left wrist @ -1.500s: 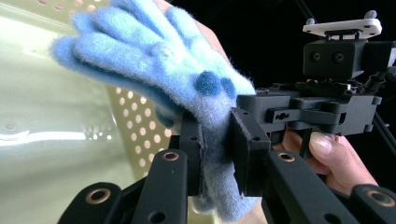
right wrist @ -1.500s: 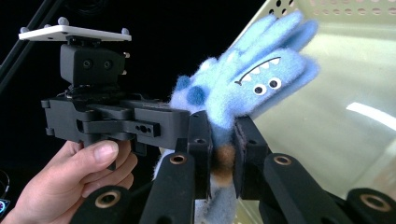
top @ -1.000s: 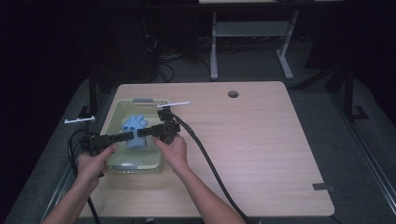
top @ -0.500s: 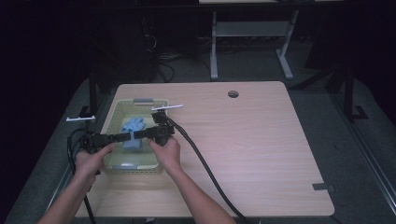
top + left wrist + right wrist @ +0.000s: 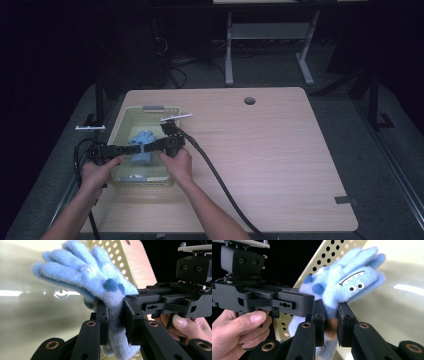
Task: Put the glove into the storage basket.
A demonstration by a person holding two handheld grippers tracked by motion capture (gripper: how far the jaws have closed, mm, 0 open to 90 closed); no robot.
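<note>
A fuzzy light-blue glove (image 5: 143,141) with dark blue spots and a monster face hangs over the pale yellow perforated basket (image 5: 124,120) at the table's left. Both grippers pinch it at the cuff end from opposite sides. My left gripper (image 5: 135,148) comes in from the left, its pads squeezing the cuff (image 5: 115,325). My right gripper (image 5: 150,147) comes in from the right, shut on the same glove (image 5: 352,285). In each gripper view the other gripper shows close by, held in a hand. The glove's fingers point toward the basket's far end.
The basket sits on a light wooden table (image 5: 280,165) with a round cable hole (image 5: 249,100) near the far edge. A thick black cable (image 5: 220,180) trails across the table from the right gripper. A grey clip (image 5: 153,107) is on the basket's far rim.
Both hands have sunk a little, bringing the glove lower into the basket. Both grips are unchanged.
</note>
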